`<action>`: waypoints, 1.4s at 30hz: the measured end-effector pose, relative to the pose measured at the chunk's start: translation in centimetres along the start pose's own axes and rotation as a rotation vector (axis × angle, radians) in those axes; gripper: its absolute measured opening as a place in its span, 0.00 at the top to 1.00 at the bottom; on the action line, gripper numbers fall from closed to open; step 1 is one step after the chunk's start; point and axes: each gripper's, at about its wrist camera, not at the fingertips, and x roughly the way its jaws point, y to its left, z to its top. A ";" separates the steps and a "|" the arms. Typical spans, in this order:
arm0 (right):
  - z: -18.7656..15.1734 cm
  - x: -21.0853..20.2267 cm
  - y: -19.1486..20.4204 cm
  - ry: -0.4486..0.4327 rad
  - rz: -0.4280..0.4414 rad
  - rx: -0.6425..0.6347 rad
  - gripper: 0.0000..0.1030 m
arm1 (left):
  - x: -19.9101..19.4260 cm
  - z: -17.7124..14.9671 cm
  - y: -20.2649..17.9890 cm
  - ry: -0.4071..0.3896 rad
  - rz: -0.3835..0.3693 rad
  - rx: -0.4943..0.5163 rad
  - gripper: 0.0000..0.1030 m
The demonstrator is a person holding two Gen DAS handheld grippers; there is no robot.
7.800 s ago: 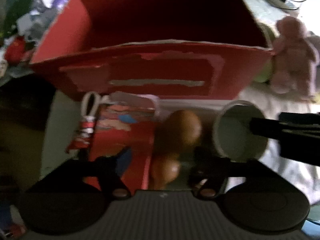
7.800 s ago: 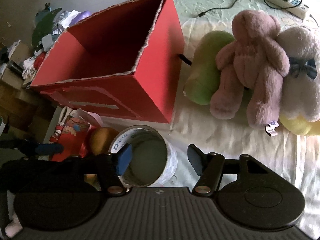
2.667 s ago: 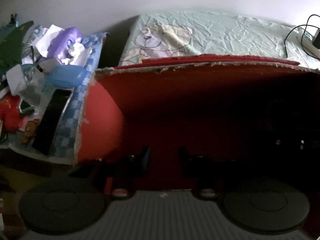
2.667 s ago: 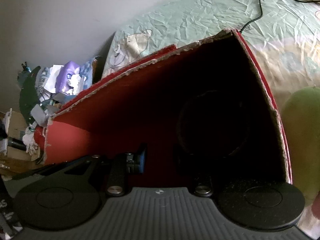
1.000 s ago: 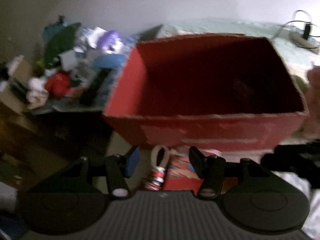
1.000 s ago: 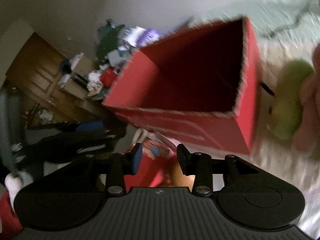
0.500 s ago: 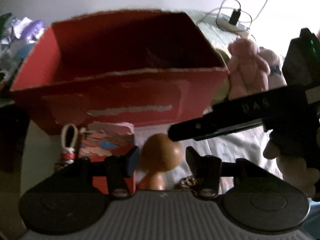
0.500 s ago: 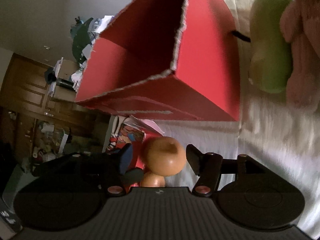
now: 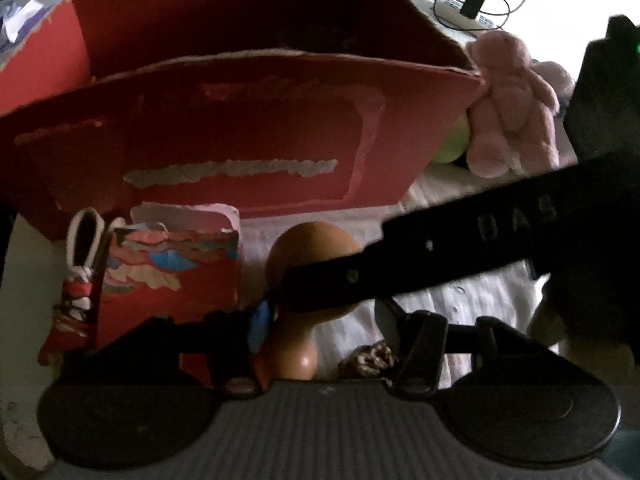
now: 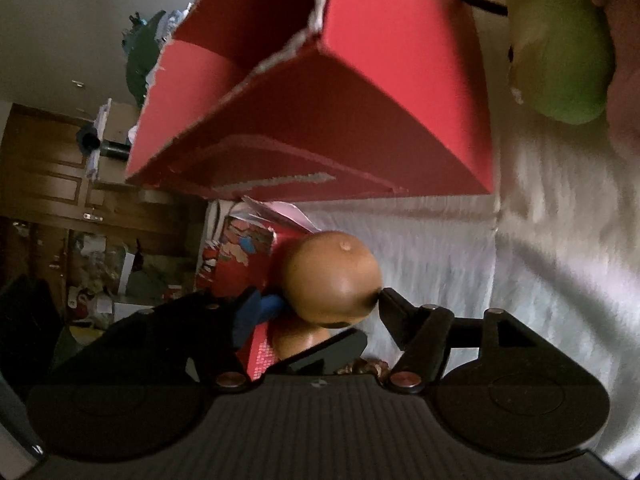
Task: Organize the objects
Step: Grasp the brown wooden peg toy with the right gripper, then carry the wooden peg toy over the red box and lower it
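While the red cardboard box (image 9: 240, 128) stands open-topped on the bed, a brown wooden gourd-shaped figure (image 10: 334, 278) stands just in front of it, beside a red patterned gift bag (image 9: 168, 280). The right tongs (image 10: 320, 306) close around the figure's round head, the black fingertip (image 10: 390, 300) touching its side and the blue pad against the other. The left tongs (image 9: 320, 316) sit released, spread to either side of the figure's lower body, with the right tool crossing over them. A pink teddy bear (image 9: 508, 108) and a green plush toy (image 10: 560, 48) lie beside the box.
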 end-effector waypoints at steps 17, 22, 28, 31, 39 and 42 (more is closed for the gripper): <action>-0.5 -5.0 -1.9 -0.107 -0.021 0.019 0.43 | -2.2 2.2 -2.4 -0.017 -0.109 0.122 0.57; -1.5 -9.3 -2.3 -0.196 -0.026 0.037 0.43 | -4.2 3.4 -4.5 -0.045 -0.211 0.231 0.57; -2.5 -14.7 -1.3 -0.359 -0.071 -0.002 0.43 | -6.9 6.7 -7.0 -0.134 -0.322 0.334 0.57; -1.9 -16.5 0.0 -0.437 -0.070 -0.036 0.43 | -8.0 9.3 -7.1 -0.195 -0.361 0.353 0.57; 4.2 -16.5 4.8 -0.521 -0.041 -0.164 0.44 | -11.1 13.8 -3.7 -0.306 -0.342 0.353 0.57; 6.4 -14.8 6.5 -0.500 -0.052 -0.222 0.44 | -11.1 14.8 -2.2 -0.316 -0.302 0.344 0.57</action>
